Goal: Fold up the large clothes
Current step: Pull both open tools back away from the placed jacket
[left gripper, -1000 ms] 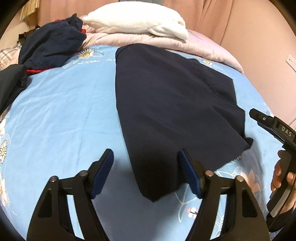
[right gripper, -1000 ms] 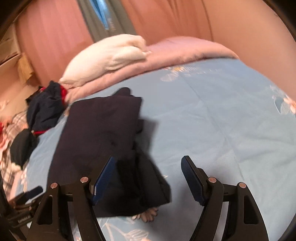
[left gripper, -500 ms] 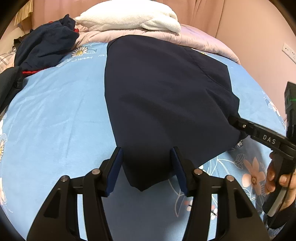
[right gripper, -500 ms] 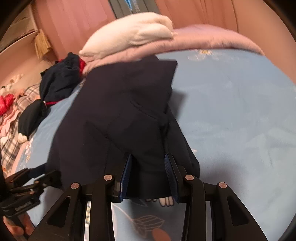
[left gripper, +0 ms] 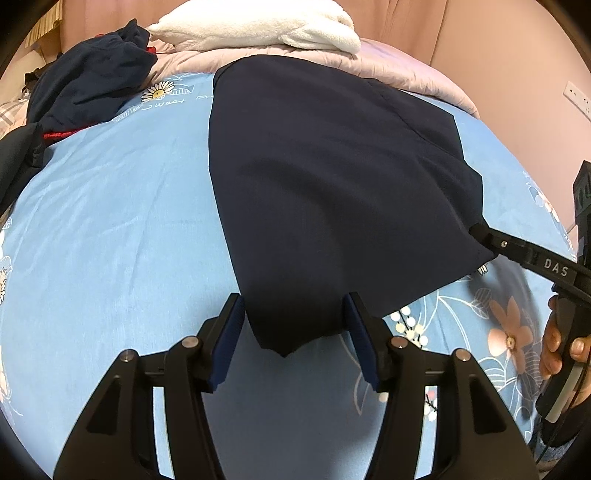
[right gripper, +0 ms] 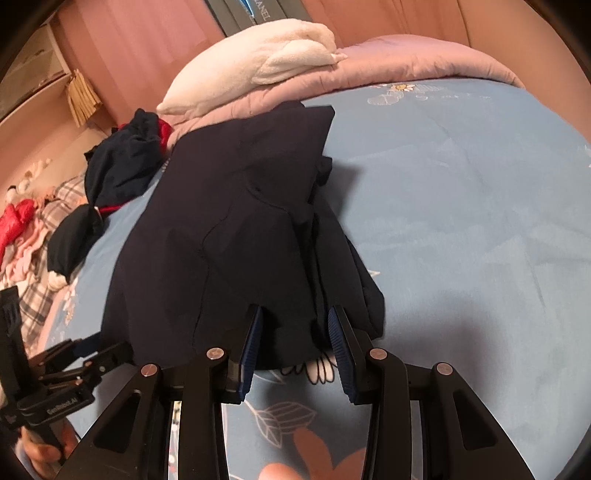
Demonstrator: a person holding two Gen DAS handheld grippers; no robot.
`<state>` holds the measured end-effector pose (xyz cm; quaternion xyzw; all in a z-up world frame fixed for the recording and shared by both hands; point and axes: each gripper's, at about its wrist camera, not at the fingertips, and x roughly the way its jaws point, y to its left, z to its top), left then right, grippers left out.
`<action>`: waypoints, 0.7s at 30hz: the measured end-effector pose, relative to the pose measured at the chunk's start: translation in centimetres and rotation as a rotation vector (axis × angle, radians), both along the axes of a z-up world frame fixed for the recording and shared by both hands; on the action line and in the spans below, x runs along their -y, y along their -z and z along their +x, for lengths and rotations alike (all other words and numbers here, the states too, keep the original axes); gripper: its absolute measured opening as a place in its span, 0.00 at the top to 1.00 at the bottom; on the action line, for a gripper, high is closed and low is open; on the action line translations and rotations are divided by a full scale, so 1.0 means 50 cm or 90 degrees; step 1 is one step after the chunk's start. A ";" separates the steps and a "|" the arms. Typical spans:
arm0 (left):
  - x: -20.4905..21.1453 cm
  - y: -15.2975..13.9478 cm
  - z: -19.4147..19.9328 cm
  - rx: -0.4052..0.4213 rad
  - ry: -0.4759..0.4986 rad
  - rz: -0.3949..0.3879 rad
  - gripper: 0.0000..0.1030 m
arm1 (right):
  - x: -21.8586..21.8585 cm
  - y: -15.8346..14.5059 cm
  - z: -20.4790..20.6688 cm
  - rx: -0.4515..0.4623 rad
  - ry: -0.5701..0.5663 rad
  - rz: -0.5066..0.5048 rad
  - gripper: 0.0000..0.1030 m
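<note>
A dark navy garment [left gripper: 325, 177] is spread lengthwise down the middle of a light blue floral bedsheet [left gripper: 110, 229], its far end reaching a pink quilt [left gripper: 402, 74] and its near edge lying at the two grippers. In the left wrist view a pointed near corner of the cloth is seen between the blue pads of the left gripper [left gripper: 293, 332], whose jaws are set partly apart with the fabric filling the gap; whether the pads press on it cannot be told. In the right wrist view the bunched near right edge of the garment is framed by the right gripper [right gripper: 295, 336], its jaws narrowed around the folds, though a firm clamp cannot be confirmed. The letters "DAS" are read in white on the right tool's black body where it enters from the right of the left wrist view, and its handle is wrapped by the right hand [left gripper: 561, 347]. "GenRobot.AI" is printed on the left tool at the near left of the right wrist view. "Sweet" is partly legible on the sheet beside a daisy print. A white folded blanket [left gripper: 258, 26] is stacked on the quilt, and a heap of dark clothes [left gripper: 88, 88] lies at the far left.
</note>
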<state>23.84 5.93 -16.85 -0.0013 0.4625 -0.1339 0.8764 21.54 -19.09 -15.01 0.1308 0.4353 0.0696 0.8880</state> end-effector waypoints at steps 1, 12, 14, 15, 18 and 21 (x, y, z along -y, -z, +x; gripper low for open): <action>-0.001 0.000 0.000 -0.002 0.000 -0.001 0.45 | 0.000 -0.002 0.001 -0.001 0.001 -0.001 0.61; -0.007 0.009 -0.004 -0.019 0.005 -0.006 0.45 | 0.008 -0.004 -0.004 -0.007 0.001 0.004 0.61; -0.007 0.011 -0.005 -0.021 0.005 -0.007 0.45 | 0.010 -0.003 -0.007 -0.008 0.001 0.004 0.61; -0.008 0.011 -0.005 -0.023 0.005 -0.007 0.45 | 0.011 -0.003 -0.009 -0.008 0.003 0.006 0.61; -0.009 0.014 -0.006 -0.030 0.004 -0.009 0.45 | 0.014 -0.002 -0.014 -0.011 0.007 0.010 0.61; -0.010 0.020 -0.007 -0.042 0.004 -0.002 0.43 | 0.013 -0.002 -0.019 -0.013 0.011 0.011 0.61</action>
